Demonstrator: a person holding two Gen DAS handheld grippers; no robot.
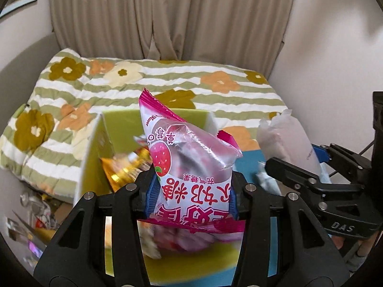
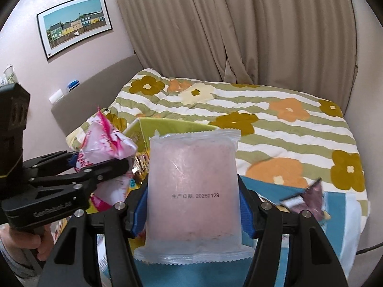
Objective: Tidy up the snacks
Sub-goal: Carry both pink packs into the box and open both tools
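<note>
Clamped between the blue-padded fingers (image 1: pixel 153 189) of the left gripper (image 1: pixel 191 191), a pink strawberry candy bag (image 1: pixel 191 157) stands upright above an open green box (image 1: pixel 95 148) holding a gold packet (image 1: pixel 124 169). Behind lies the flowered bed quilt (image 1: pixel 215 83), and the right gripper (image 1: pixel 311 181) enters from the right.

From the right wrist, its fingers (image 2: pixel 246 215) pinch a frosted pale-pink packet (image 2: pixel 191 191) upright over a blue box (image 2: pixel 275 191). Just left, the left gripper (image 2: pixel 95 165) grips the candy bag (image 2: pixel 103 143).
</note>
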